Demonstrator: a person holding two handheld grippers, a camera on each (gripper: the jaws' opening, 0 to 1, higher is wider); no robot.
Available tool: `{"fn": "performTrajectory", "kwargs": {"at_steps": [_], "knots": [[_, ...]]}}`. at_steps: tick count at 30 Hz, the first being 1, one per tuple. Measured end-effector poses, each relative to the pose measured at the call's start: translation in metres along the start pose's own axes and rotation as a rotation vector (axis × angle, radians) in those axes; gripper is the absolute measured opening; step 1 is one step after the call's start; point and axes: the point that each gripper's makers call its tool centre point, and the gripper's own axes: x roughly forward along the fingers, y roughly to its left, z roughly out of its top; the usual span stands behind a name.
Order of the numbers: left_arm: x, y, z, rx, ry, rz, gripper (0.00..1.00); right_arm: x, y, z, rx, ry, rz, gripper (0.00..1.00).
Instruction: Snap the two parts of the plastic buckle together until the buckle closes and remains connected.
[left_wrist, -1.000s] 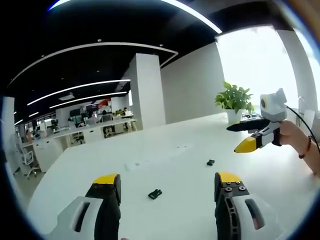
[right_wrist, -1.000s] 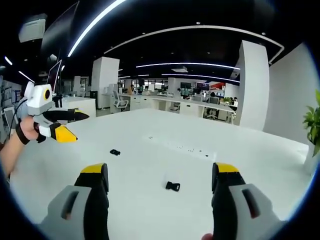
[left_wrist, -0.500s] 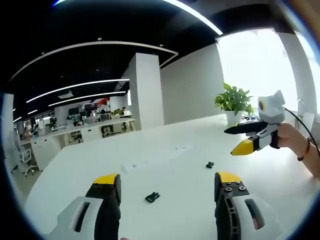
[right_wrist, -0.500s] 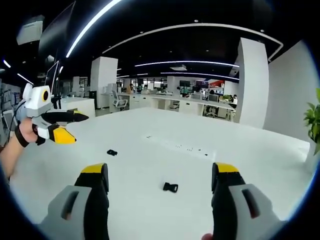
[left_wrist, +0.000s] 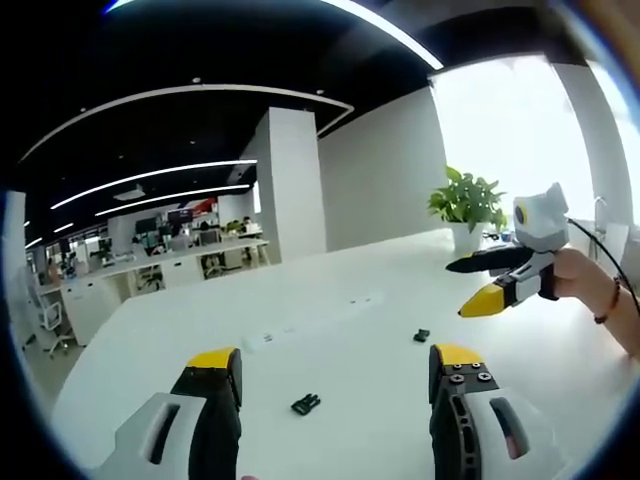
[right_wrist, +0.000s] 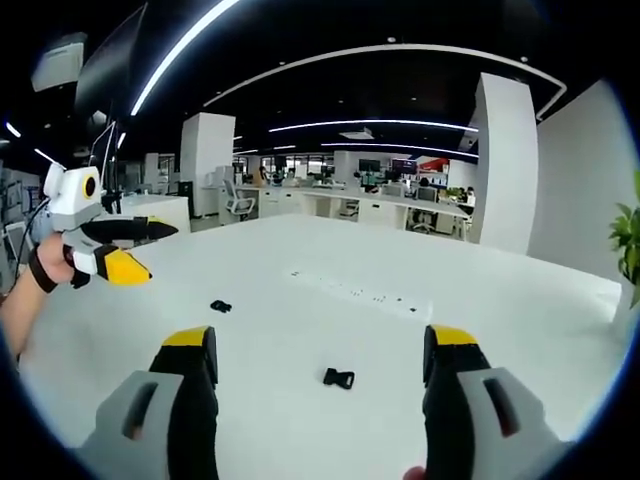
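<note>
Since 1 second ago, we note that both views have drifted slightly, so the buckle parts sit a little lower and further left in each; the parts themselves lie as before on the worktop (left_wrist: 330, 330).

In the left gripper view, the left gripper (left_wrist: 335, 375) hangs above the white worktop with its jaws wide apart and nothing between them. The nearer buckle part (left_wrist: 306, 404) lies on the worktop in the gap between the jaws. The second buckle part (left_wrist: 421, 336) lies further off, well apart from the first. The right gripper (left_wrist: 478, 283) enters from the right, held in a hand (left_wrist: 585, 285); its 2 yellow and black jaws stand apart, gripping nothing. A potted plant (left_wrist: 466, 205) stands at the far edge.

In the right gripper view, the right gripper (right_wrist: 325, 355) has its jaws wide apart and empty. One buckle part (right_wrist: 338, 379) lies between them, the other (right_wrist: 220, 306) beyond, toward the left gripper (right_wrist: 142, 250).
</note>
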Motion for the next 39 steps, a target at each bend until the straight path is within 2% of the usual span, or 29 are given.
{"fn": "performTrajectory", "kwargs": {"at_steps": [14,27,35,39], "knots": [[0.008,0.005,-0.001,-0.020,-0.004,0.005,0.77,0.008,-0.005,-0.016,0.027,0.030,-0.003,0.83],[0.008,0.010,-0.004,-0.017,0.002,0.015,0.75,0.007,-0.003,-0.011,0.031,0.009,0.002,0.83],[0.008,0.010,-0.009,-0.006,0.000,0.006,0.75,0.007,-0.004,-0.012,0.036,-0.003,0.012,0.79],[0.009,0.011,-0.010,-0.033,-0.002,-0.006,0.75,0.008,-0.005,-0.014,0.042,0.000,0.011,0.79]]}}
